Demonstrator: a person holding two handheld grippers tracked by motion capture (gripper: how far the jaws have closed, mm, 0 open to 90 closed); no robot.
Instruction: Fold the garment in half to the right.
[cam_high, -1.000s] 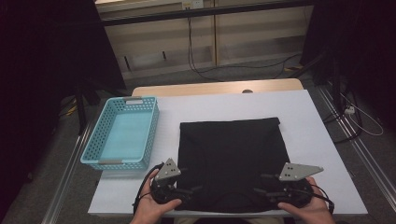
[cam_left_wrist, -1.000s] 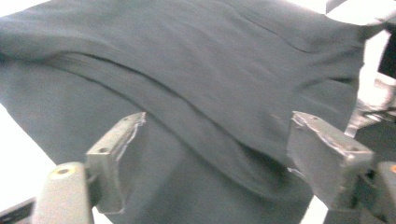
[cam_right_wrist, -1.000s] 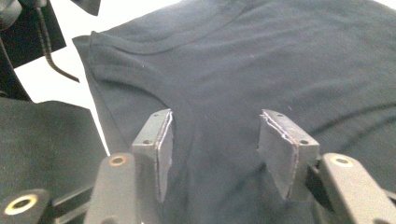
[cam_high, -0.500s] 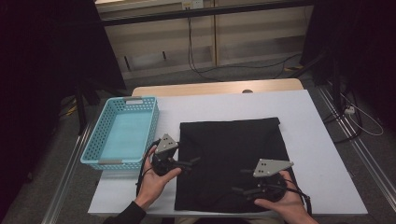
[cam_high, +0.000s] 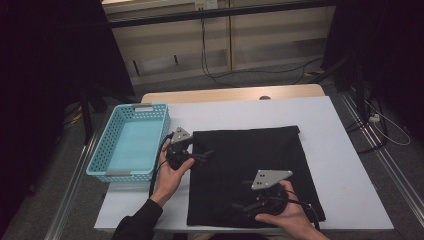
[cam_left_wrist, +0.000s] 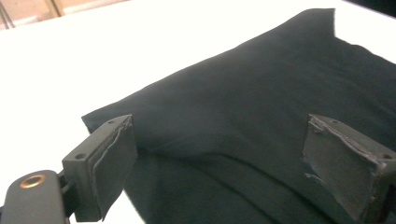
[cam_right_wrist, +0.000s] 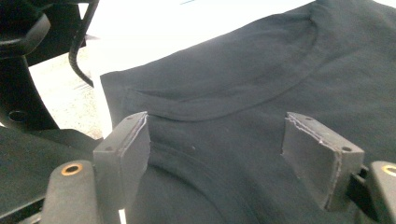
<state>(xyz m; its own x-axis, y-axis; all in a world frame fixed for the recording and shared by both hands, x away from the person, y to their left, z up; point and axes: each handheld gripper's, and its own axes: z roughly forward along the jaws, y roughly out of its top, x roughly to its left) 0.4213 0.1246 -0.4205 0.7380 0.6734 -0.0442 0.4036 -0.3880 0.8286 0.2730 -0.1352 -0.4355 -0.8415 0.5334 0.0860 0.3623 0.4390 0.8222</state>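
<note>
showing a curved seam, right tool (cam_right_wrist: 217, 154) over black cloth (cam_right_wrist: 261, 79).

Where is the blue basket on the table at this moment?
In the high view the blue basket stands at the left side of the white table, just left of the black cloth, with the left tongs close beside its right wall.

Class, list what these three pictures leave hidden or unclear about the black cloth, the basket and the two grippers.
- High view: near hem of the black cloth hidden by the right gripper and hand.
- High view: left gripper too small to judge contact.
- High view: blue basket near wall's inner face hidden by its rim.
</note>
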